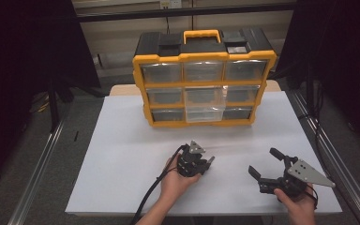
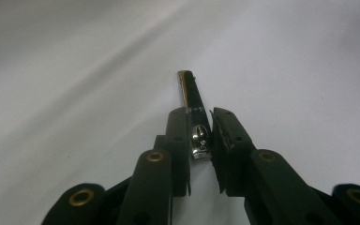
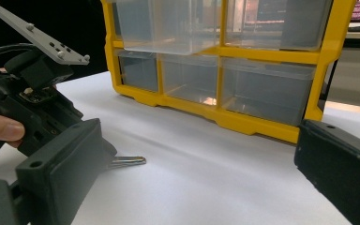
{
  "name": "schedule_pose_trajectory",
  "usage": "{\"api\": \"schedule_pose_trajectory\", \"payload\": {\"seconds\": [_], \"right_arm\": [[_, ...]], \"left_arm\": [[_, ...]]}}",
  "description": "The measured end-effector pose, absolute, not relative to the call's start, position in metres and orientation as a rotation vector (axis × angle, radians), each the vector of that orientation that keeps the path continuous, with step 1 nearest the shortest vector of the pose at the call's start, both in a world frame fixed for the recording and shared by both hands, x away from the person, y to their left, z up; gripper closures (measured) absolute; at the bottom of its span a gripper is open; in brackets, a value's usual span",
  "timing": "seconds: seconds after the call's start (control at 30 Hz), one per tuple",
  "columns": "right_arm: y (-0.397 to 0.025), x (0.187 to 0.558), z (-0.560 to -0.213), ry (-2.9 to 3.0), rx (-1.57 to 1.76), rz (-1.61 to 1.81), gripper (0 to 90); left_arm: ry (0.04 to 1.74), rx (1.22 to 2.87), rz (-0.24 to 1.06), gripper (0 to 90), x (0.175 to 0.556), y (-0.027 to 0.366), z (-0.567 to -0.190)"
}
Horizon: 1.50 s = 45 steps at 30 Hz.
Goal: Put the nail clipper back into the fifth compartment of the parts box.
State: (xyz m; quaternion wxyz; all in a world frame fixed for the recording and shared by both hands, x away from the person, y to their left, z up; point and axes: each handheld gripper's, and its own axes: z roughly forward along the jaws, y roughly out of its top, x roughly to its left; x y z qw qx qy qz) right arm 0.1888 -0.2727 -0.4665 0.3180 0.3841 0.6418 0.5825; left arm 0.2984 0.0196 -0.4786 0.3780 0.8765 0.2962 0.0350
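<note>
Fingers of the left gripper [image 2: 200, 140] pinch a nail clipper [image 2: 194, 117] low over the table's middle, right gripper [image 1: 268, 169] wide at four o'clock; next probably a lift toward the twelve-o'clock drawer organizer [image 1: 204, 77].

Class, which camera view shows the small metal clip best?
The left gripper view: the clip lies close up between that gripper's jaws, shiny end nearest. The right gripper view shows just its tip on the white sheet. In the high view it is too small to tell.
</note>
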Motion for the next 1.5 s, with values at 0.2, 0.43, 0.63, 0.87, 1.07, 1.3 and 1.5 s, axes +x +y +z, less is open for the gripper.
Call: {"api": "schedule_pose_trajectory", "payload": {"seconds": [0.2,0.43,0.63,0.87,1.07,1.3,1.5], "right_arm": [[-0.2722,0.1888,-0.4659,1.693,1.008,1.535,1.8],[-0.2727,0.1894,-0.4663,1.688,1.010,1.536,1.8],[-0.2719,0.1903,-0.4670,1.697,1.011,1.539,1.8],[-0.2724,0.1897,-0.4666,1.696,1.008,1.534,1.8],[-0.2720,0.1900,-0.4660,1.688,1.011,1.536,1.8],[-0.2728,0.1900,-0.4662,1.692,1.005,1.534,1.8],[-0.2736,0.1906,-0.4664,1.690,1.010,1.537,1.8]], "left_arm": [[0.757,2.233,0.094,77.2,0.2996,0.0178,-0.4797],[0.777,2.214,0.090,74.6,0.3010,0.0173,-0.4803],[0.791,2.188,0.115,72.4,0.3009,0.0116,-0.4820],[0.799,2.184,0.115,78.3,0.3036,0.0119,-0.4830],[0.814,2.195,0.110,79.8,0.3042,0.0127,-0.4820],[0.845,2.164,0.084,80.0,0.3040,0.0153,-0.4829],[0.837,2.120,0.067,80.0,0.3055,0.0171,-0.4825]]}}
